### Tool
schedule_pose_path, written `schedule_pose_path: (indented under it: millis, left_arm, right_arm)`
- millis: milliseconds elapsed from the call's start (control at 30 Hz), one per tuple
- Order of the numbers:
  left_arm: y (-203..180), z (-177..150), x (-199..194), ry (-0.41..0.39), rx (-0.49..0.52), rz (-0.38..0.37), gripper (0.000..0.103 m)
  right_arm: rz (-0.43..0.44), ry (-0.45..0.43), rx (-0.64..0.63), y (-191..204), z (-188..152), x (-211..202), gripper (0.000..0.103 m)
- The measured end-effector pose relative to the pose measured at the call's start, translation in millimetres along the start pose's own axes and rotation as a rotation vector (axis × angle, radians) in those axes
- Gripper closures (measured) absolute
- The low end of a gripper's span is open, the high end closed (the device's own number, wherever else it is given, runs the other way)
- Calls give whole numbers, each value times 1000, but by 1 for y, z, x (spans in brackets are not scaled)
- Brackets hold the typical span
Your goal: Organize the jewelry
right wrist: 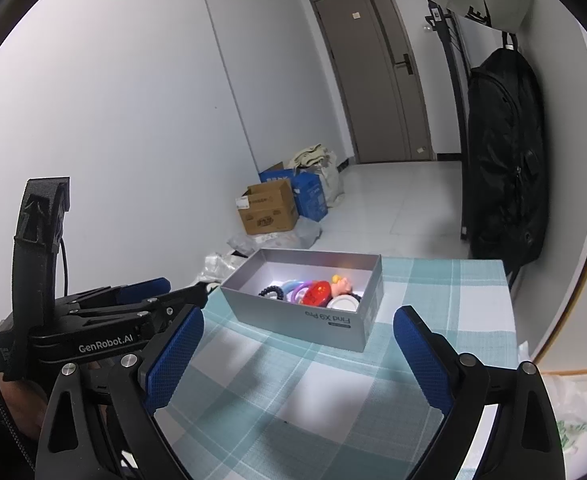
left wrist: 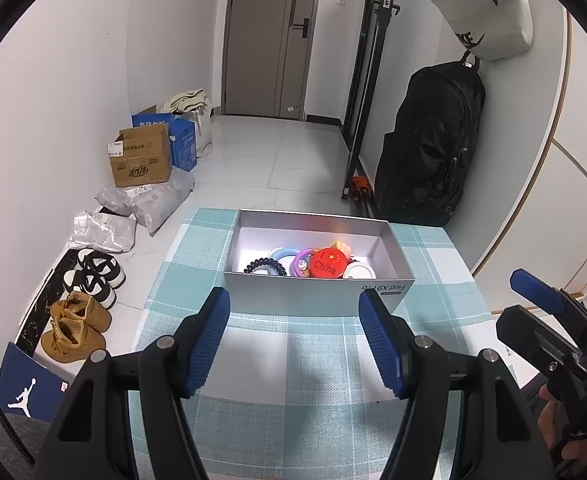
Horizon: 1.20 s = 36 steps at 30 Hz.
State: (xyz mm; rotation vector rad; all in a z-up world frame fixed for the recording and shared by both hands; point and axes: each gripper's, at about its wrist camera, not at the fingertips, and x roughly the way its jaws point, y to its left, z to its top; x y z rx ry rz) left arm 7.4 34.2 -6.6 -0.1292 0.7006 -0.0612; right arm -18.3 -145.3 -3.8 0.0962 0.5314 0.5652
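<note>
A grey open box (left wrist: 317, 295) (right wrist: 325, 322) stands on the teal checked tablecloth (left wrist: 293, 360) (right wrist: 277, 372). Inside it lie a black coiled hair tie (left wrist: 264, 267) (right wrist: 271, 292), a purple ring (left wrist: 299, 262), a pale blue ring (left wrist: 281, 255), a red round badge marked China (left wrist: 328, 264) (right wrist: 317, 294), a white round piece (left wrist: 359, 270) (right wrist: 345, 303) and a small pink figure (right wrist: 341, 285). My left gripper (left wrist: 295, 300) is open and empty, just in front of the box. My right gripper (right wrist: 298, 320) is open and empty, nearer than the box and to its right.
On the floor at the left stand cardboard and blue boxes (left wrist: 141, 156), plastic parcels (left wrist: 149, 200) and shoes (left wrist: 73, 324). A black backpack (left wrist: 429, 140) hangs on the right wall under a white bag (left wrist: 481, 12). A door (left wrist: 269, 36) is at the back.
</note>
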Motion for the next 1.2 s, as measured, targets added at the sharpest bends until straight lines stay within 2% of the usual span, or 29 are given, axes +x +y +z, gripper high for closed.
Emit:
schedule_pose_path:
  millis: [1067,1200]
  left_arm:
    - [5,-2,3,2,-29,-6,41]
    - [4,-2,-1,-29,-18,-26,41]
  right_arm:
    - [-5,24,14,-2,-2,4,5]
    - [-5,25,12,-2,-2,5,5]
